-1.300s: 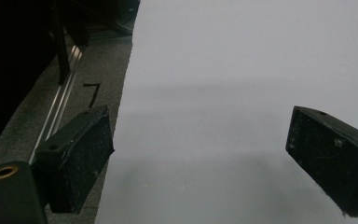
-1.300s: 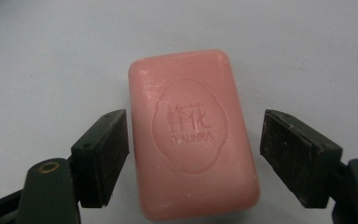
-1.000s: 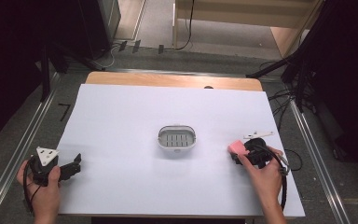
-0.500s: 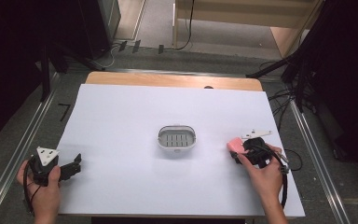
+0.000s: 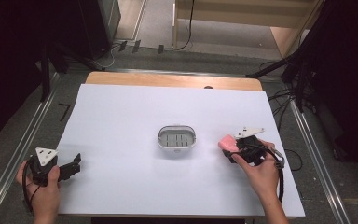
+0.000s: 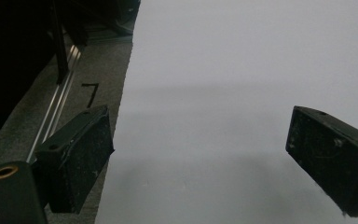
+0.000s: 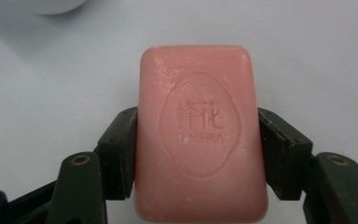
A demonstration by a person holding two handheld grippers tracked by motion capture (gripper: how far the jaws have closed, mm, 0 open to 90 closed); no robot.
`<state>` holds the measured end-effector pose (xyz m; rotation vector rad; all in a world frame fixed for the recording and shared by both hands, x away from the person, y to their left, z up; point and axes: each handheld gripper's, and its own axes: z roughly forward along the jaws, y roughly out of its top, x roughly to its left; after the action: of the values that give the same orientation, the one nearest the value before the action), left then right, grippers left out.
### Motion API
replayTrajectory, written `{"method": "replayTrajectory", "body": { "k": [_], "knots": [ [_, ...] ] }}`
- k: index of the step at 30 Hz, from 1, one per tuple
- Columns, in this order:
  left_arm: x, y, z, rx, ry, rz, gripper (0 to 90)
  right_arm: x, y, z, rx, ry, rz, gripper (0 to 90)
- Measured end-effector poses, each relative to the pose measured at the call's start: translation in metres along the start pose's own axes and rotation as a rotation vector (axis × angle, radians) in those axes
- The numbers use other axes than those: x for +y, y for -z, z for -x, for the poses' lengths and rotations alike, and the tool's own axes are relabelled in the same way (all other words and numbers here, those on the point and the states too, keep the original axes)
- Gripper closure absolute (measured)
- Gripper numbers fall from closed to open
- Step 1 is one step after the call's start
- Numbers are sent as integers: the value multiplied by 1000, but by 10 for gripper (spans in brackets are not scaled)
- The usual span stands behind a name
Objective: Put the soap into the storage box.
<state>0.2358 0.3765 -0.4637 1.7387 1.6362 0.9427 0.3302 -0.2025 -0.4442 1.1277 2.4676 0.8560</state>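
A pink soap bar [image 7: 198, 133] with a stamped emblem lies flat between the two black jaws of my right gripper [image 7: 196, 149], whose pads press on its long sides. In the high view the right gripper [image 5: 233, 150] holds the soap bar [image 5: 226, 142] at the table's right, a hand-width right of a small white soap dish [image 5: 177, 138] with a slotted floor at the table's middle. My left gripper [image 5: 76, 165] rests at the front left corner, open and with nothing in it. In the left gripper view, the left gripper [image 6: 200, 154] has its jaws wide apart over bare white surface.
The white table top [image 5: 135, 112] has a wooden strip along its far edge. Metal rails and grey floor run along both sides, and cables lie at the right. The table's left edge [image 6: 121, 121] passes just under the left gripper's left jaw.
The right hand and gripper shifted slightly around the soap bar. The left hand stayed where it was.
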Motion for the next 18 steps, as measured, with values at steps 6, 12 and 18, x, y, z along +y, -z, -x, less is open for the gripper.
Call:
{"method": "replayTrajectory", "body": {
  "k": [6,12,18],
  "knots": [
    [0,0,0,2,1,-1,77,9,0,-5,31,55,-2,388],
    [0,0,1,3,-2,0,77,16,0,-8,55,88,2,388],
    [0,0,1,5,-5,0,77,26,-1,-14,66,141,10,388]
  ]
}}
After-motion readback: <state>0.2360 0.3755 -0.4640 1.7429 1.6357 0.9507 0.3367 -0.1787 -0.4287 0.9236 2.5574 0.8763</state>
